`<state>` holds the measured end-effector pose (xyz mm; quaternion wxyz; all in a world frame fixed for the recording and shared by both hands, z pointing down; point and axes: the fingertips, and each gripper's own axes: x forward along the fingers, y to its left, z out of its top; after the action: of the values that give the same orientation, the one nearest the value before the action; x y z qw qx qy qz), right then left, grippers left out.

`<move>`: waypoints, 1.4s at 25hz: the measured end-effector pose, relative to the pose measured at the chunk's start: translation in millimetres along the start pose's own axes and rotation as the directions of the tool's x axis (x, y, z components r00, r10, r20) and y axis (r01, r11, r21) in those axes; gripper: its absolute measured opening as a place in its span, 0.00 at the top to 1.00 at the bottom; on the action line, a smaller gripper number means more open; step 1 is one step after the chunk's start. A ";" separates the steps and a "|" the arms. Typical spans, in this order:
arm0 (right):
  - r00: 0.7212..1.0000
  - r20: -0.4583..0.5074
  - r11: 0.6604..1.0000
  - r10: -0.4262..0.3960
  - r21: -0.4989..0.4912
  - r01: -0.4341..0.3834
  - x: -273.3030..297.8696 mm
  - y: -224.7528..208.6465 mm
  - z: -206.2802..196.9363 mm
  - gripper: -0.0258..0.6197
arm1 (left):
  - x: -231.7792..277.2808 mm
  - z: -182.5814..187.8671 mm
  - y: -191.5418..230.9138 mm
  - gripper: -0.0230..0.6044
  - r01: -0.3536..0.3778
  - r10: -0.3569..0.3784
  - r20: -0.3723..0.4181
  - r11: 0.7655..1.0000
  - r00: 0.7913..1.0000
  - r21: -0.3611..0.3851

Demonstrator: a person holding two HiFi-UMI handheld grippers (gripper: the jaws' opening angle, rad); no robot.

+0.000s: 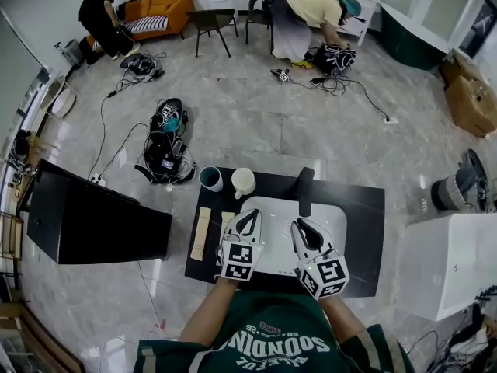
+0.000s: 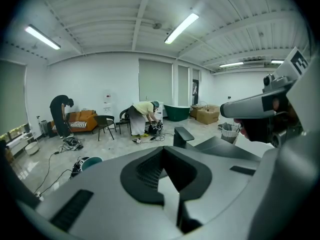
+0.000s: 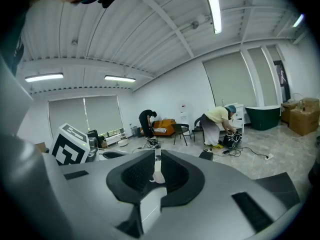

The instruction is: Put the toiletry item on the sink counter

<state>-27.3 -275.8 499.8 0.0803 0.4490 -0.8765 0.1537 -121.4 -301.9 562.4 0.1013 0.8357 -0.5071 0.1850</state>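
From above, the black table (image 1: 365, 208) shows whole: white basin (image 1: 342, 224), black tap (image 1: 305, 191) behind it, a teal cup (image 1: 210, 179) and white mug (image 1: 243, 183) at the back left. The toiletry item (image 1: 201, 233), a pale strip too small to identify, lies flat on the table left of the basin. The gripper views show none of that strip.

The left gripper (image 1: 250, 214) has its fingers pressed together, empty. The right gripper (image 1: 299, 224) has its fingers drawn in to what looks like a bare sliver, holding nothing.

Both hang over the basin near the table's front edge, side by side and apart. A black cabinet (image 1: 93, 224) stands close on the left, with open floor beyond the table.
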 end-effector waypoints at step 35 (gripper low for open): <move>0.999 -0.026 1.000 -0.030 -0.003 0.030 -0.2 7.7 -7.6 0.89 | -2.3 -6.3 -6.3 0.95 0.041 -0.041 -0.002 0.999 0.999 0.001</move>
<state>-33.4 -268.7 505.4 0.0947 0.4600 -0.8687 0.1573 -118.0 -294.9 567.3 0.1050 0.8459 -0.4895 0.1839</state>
